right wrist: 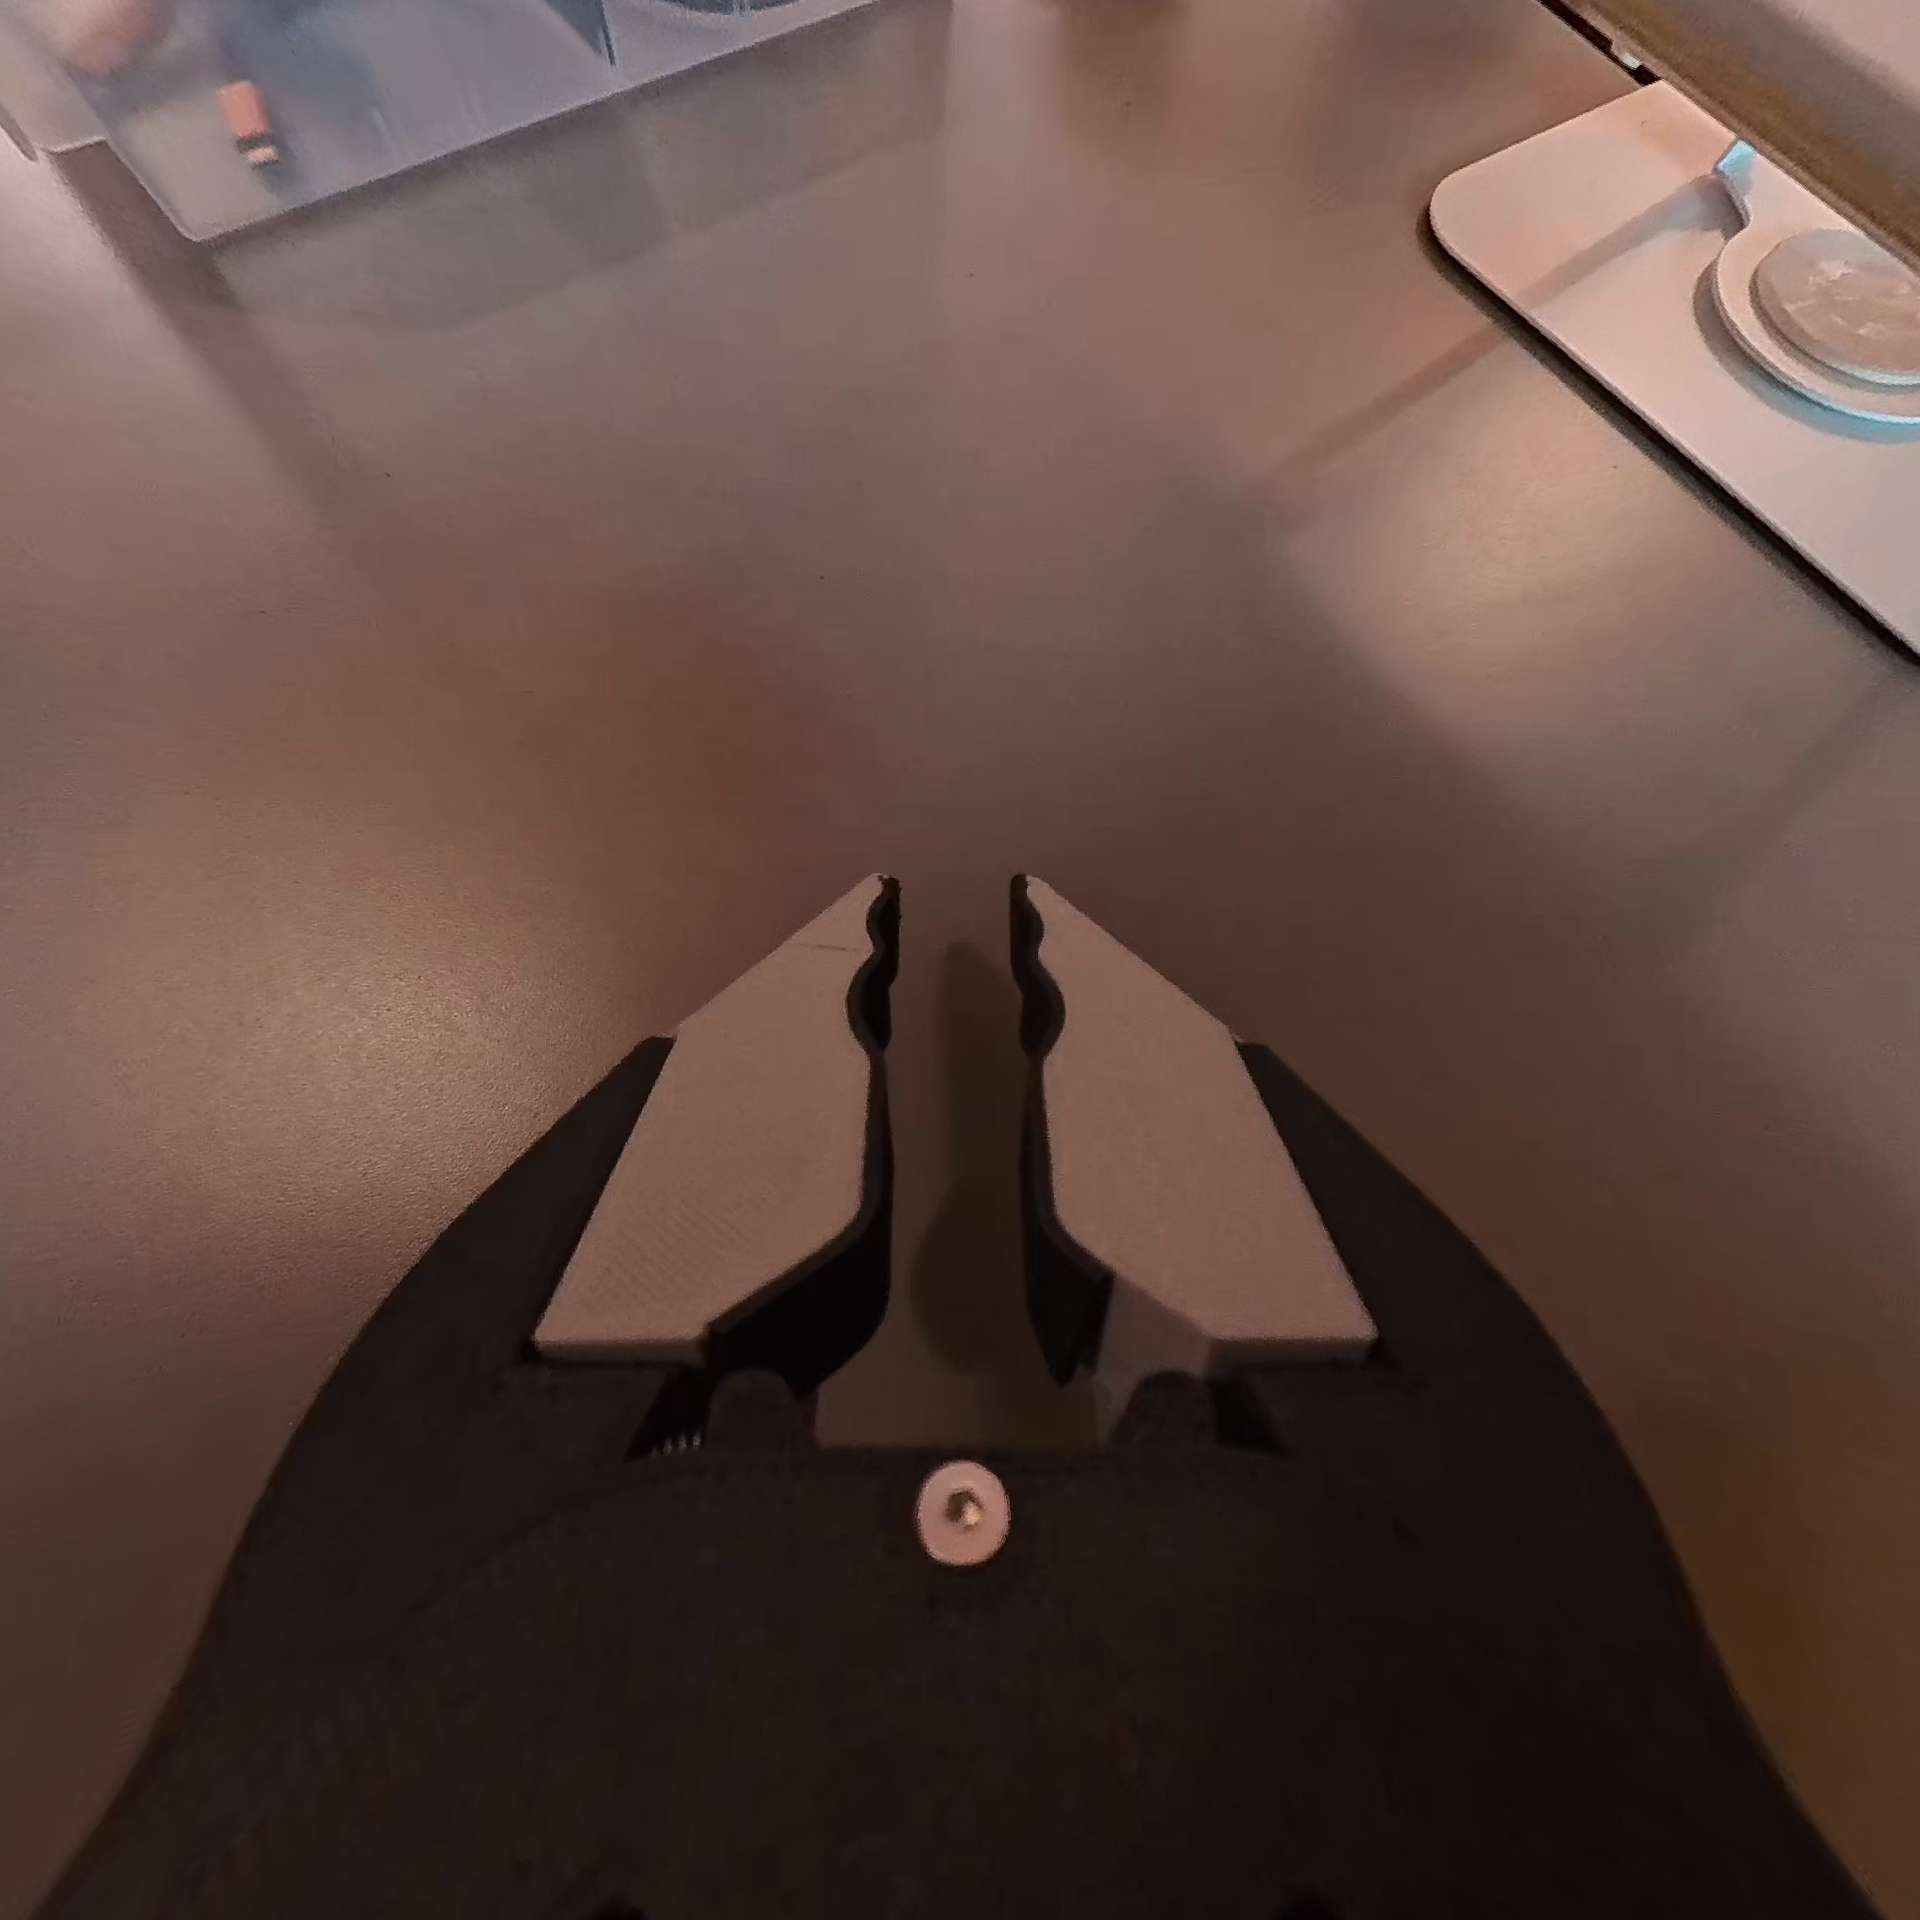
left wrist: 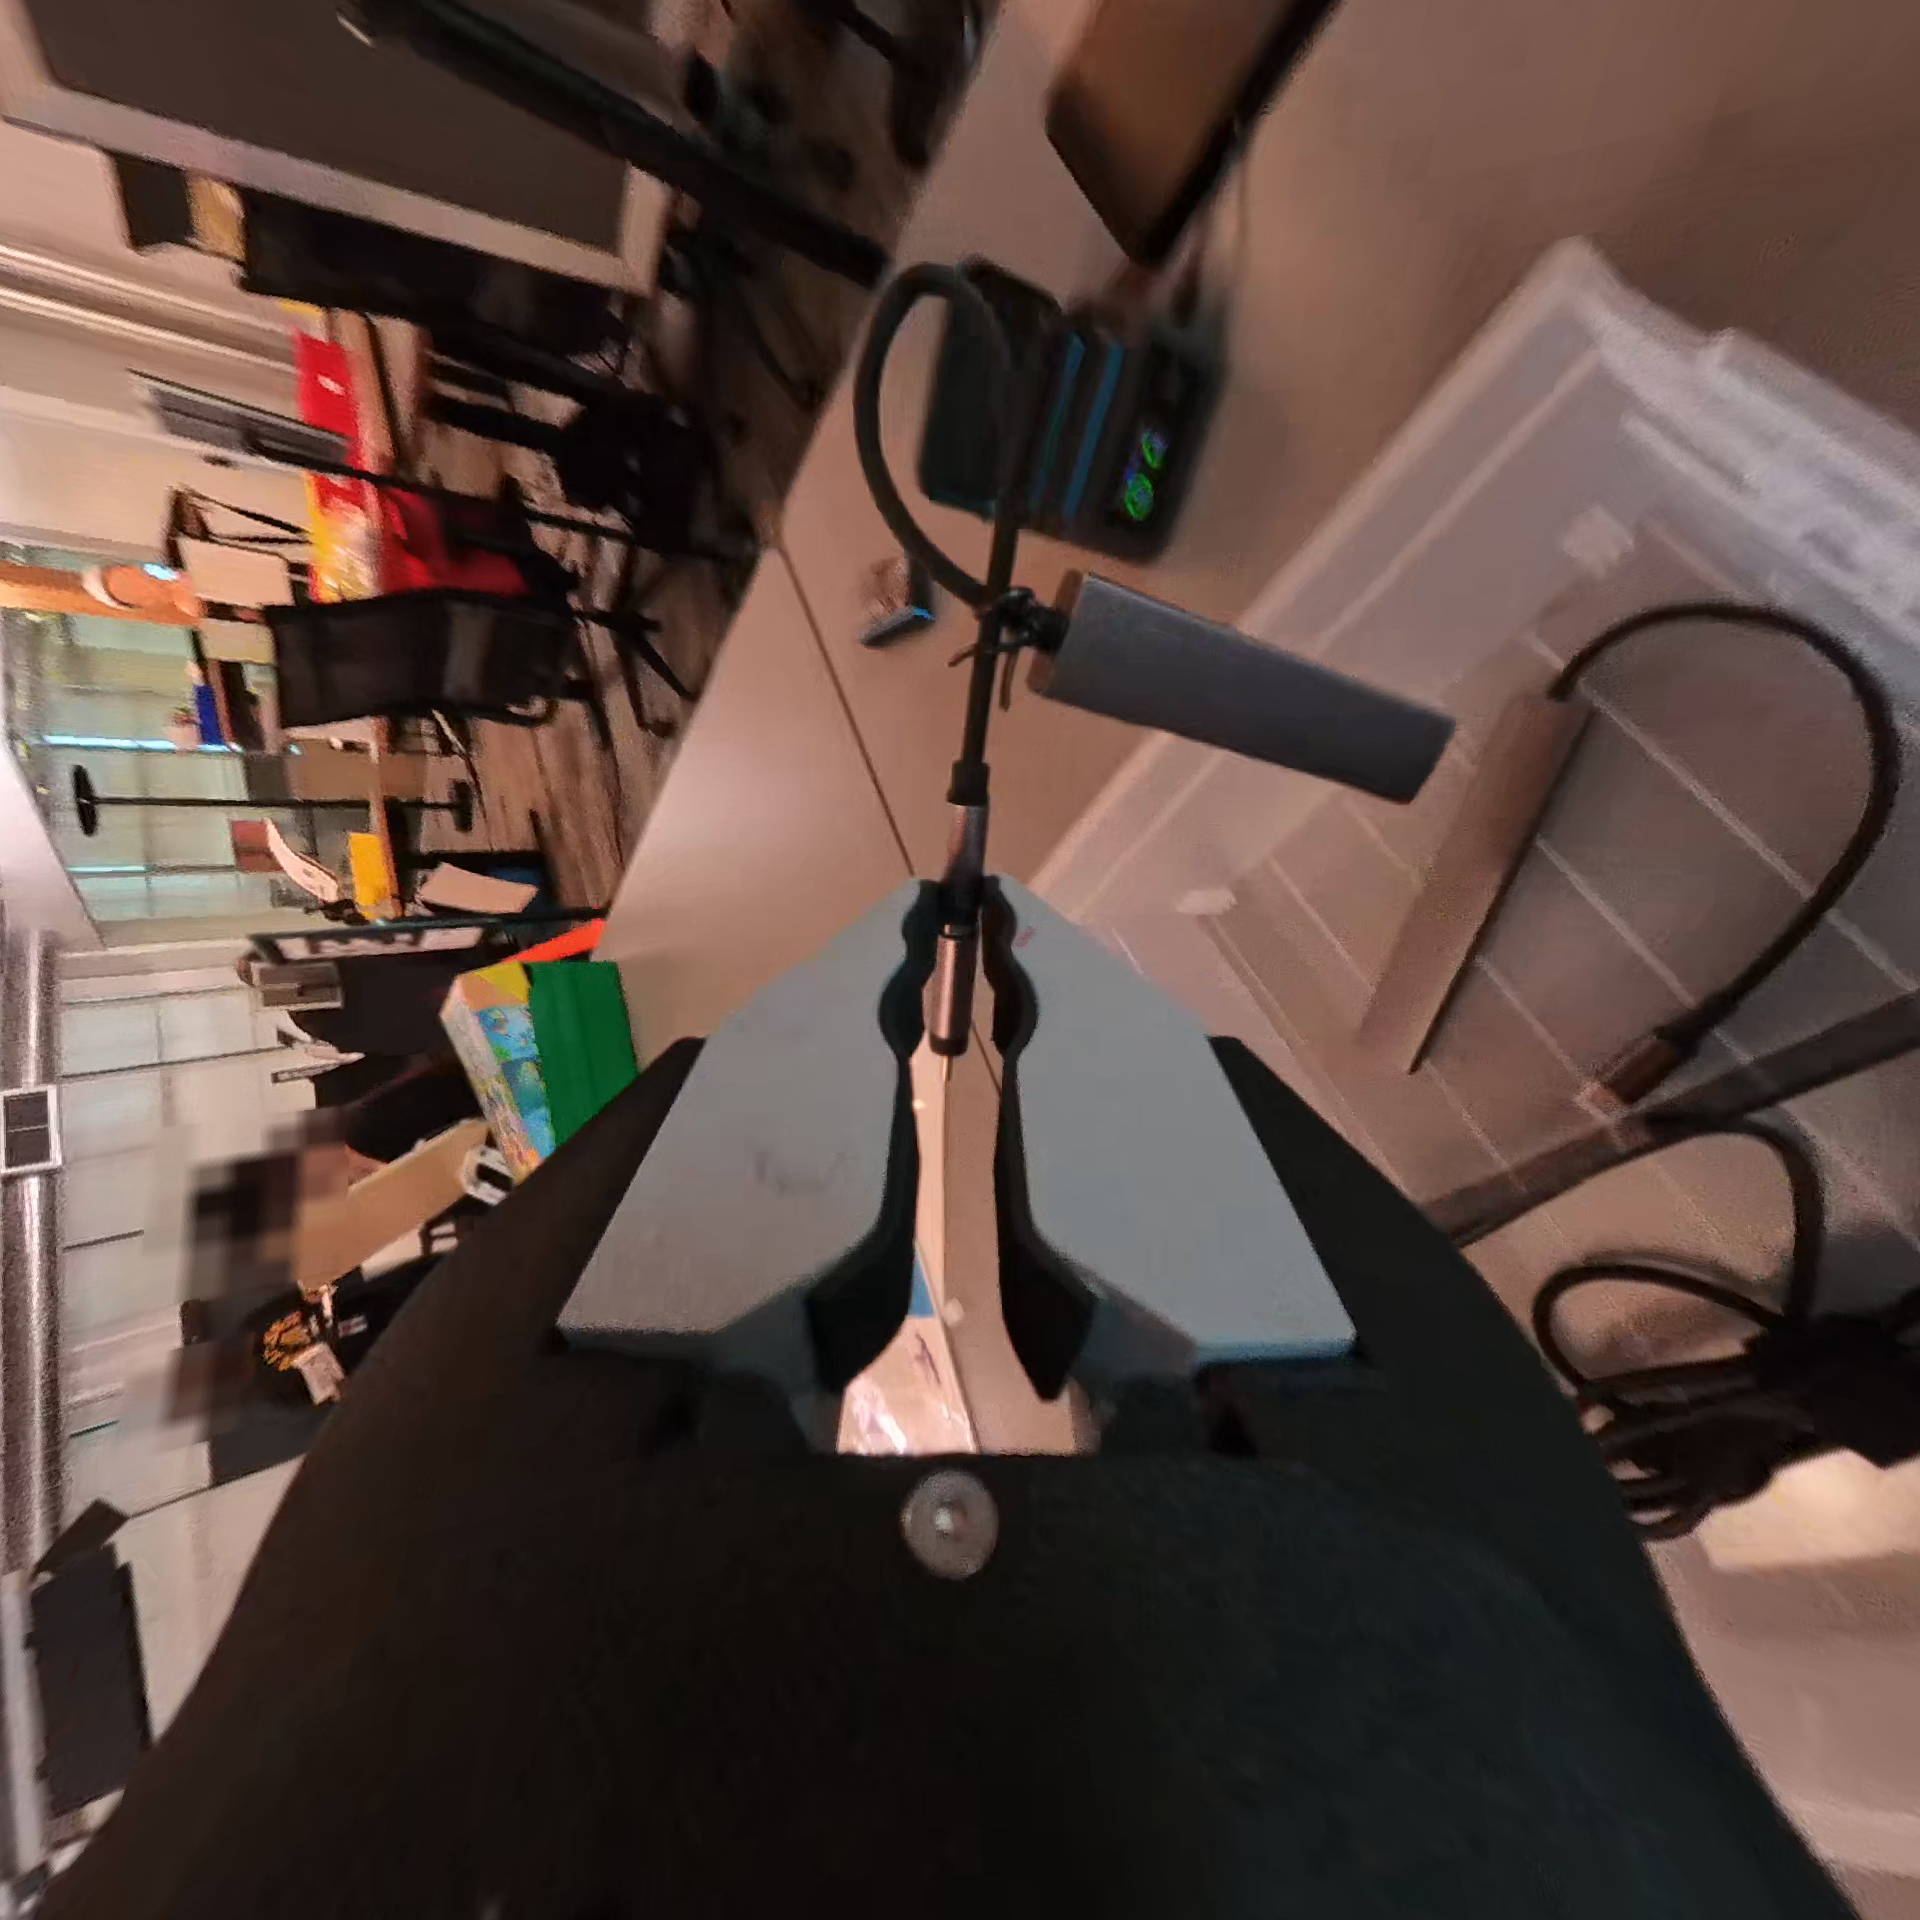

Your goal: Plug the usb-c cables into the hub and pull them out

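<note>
Clearly the left tongs [left wrist: 961, 914] are rolled far over on their side, so the counter [left wrist: 790, 748] and the room behind it run at a steep slant across the left wrist view. Their grey fingers [left wrist: 790, 1101] are clenched on the metal plug of a black usb-c cable [left wrist: 971, 727], which runs straight ahead from the tips. Farther along, that cable passes a small clip at the near end of the grey hub [left wrist: 1236, 686], which sticks out to the right, lifted clear of the counter. Whether the plug's own tip sits in any port cannot be told. Beyond the hub stands a dark charger block [left wrist: 1081, 426] with green lights, with a thick black cord arching from it. A clear plastic bin [left wrist: 1558, 520] lies to the right, a second black cable [left wrist: 1808, 727] curving over it, and a bundle of coiled cables [left wrist: 1714, 1392] sits at the near right. The counter's edge runs just left of the tongs, with chairs and boxes beyond it.

The right tongs [right wrist: 956, 883] hang level above bare counter [right wrist: 727, 623], released, a clear gap between the fingers [right wrist: 727, 1174], nothing in them. Open surface spreads ahead and to both sides. A white monitor-stand base [right wrist: 1621, 343] sits at the far right and a clear bin [right wrist: 436, 135] at the far left, both well apart from the tips.
</note>
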Motion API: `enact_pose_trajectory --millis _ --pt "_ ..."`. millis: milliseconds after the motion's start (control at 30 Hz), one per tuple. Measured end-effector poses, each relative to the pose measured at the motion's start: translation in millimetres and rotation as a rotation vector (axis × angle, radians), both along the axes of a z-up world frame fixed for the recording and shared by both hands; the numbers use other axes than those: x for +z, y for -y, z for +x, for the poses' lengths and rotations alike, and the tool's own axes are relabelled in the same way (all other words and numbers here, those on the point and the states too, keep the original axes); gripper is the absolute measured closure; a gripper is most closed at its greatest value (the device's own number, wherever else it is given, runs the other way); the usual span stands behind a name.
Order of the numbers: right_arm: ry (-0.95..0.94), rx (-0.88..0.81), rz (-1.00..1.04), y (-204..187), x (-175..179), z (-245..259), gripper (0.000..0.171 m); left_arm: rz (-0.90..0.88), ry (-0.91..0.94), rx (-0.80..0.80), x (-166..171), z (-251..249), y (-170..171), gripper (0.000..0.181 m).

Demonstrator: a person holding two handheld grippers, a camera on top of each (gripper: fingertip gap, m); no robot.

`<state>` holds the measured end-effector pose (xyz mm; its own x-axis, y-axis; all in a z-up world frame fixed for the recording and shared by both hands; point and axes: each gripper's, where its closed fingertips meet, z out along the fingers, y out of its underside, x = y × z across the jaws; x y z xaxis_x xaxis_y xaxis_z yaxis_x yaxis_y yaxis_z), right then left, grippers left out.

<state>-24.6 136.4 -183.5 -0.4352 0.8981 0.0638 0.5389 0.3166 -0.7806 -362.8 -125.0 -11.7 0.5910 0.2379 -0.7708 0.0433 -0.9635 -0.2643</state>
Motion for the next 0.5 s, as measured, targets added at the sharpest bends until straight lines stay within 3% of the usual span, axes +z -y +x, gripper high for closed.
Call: enact_pose_trajectory --millis 133,300,400,500 --pt "0.003 -0.014 0.002 -4 -1 -1 0.153 0.085 -0.112 -0.053 51 15 -12 0.175" --pt "0.002 -0.026 -0.033 -8 0 -2 0.153 0.181 -0.182 -0.166 87 56 -43 0.175" --pt "-0.015 -0.001 -0.121 -2 9 -1 0.149 0.257 -0.152 -0.297 86 103 -78 0.175" --pt "-0.053 0.041 -0.212 4 24 2 0.145 0.275 -0.09 -0.474 61 161 -119 0.175"
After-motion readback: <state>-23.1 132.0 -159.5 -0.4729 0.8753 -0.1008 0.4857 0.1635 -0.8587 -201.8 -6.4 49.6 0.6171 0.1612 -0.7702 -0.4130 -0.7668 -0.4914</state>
